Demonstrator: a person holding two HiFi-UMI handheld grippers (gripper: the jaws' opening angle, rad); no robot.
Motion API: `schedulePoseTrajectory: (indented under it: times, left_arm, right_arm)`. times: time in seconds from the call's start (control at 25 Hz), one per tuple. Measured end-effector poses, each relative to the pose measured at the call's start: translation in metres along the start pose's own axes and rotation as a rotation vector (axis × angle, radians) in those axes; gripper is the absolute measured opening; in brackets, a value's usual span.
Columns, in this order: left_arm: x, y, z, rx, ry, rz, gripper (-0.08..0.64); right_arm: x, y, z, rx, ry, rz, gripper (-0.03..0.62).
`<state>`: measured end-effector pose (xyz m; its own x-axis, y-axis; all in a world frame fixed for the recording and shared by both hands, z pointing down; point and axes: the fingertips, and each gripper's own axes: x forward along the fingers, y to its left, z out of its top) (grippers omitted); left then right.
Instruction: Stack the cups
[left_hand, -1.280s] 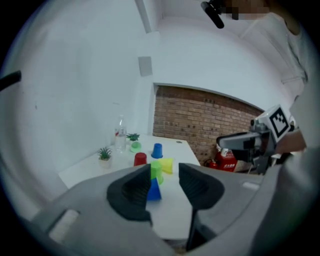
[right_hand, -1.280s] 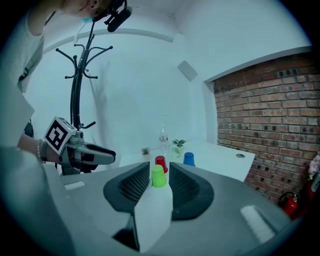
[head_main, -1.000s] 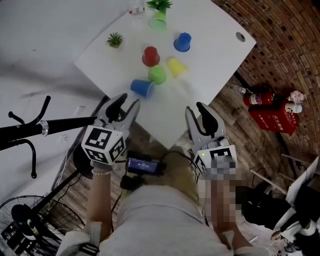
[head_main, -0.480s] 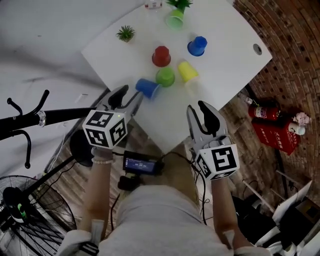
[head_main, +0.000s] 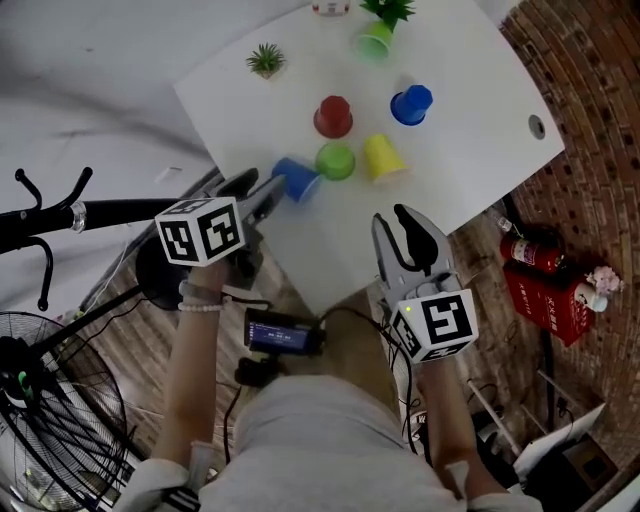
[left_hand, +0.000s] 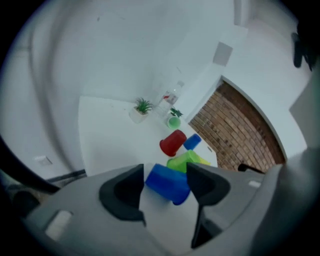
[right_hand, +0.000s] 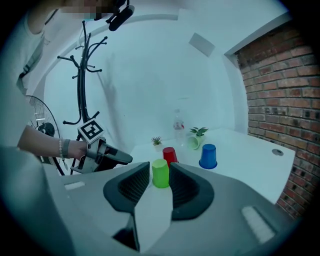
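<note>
Here, right gripper (head_main: 393, 220) (fingers (right_hand: 132, 187) apart) faces green cup (head_main: 335, 160).

Left gripper (head_main: 262, 190) has dropped and pushed forward over the near edge of the table (head_main: 330, 245). The tipped blue cup (head_main: 296, 178) was well ahead of its tips a second ago and now lies right at them, in the gap between them. Wrist has rolled, so the marker cube (head_main: 200, 230) sits turned over to one side. Jaws have just been opening, wider than before, pads not pressing on the cup.
</note>
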<state>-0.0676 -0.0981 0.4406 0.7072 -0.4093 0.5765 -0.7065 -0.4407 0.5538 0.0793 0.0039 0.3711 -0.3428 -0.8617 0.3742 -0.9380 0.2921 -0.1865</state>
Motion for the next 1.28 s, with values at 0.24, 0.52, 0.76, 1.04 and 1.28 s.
schedulePoseTrajectory:
  times: [0.24,0.52,0.76,1.04,1.28]
  left_arm:
    - [0.009,0.011,-0.009,-0.255,-0.015,-0.011,0.262]
    - [0.017,0.023,-0.013,-0.507,-0.074,-0.001,0.279]
    - [0.025,0.032,-0.02,-0.671,-0.1,0.045,0.281]
    - [0.043,0.031,-0.029,-0.704,-0.062,0.065,0.282]
    - [0.045,0.029,-0.028,-0.676,-0.065,0.052,0.259]
  right_arm:
    - [0.008,-0.007,0.001,-0.014,0.011,0.063,0.107]
    - [0.012,-0.014,-0.005,-0.001,0.04,0.098,0.107]
    - [0.015,-0.016,-0.007,-0.014,0.046,0.118,0.107]
    - [0.015,-0.016,-0.011,-0.024,0.063,0.129,0.107]
    - [0.015,-0.018,-0.015,-0.034,0.077,0.123,0.107]
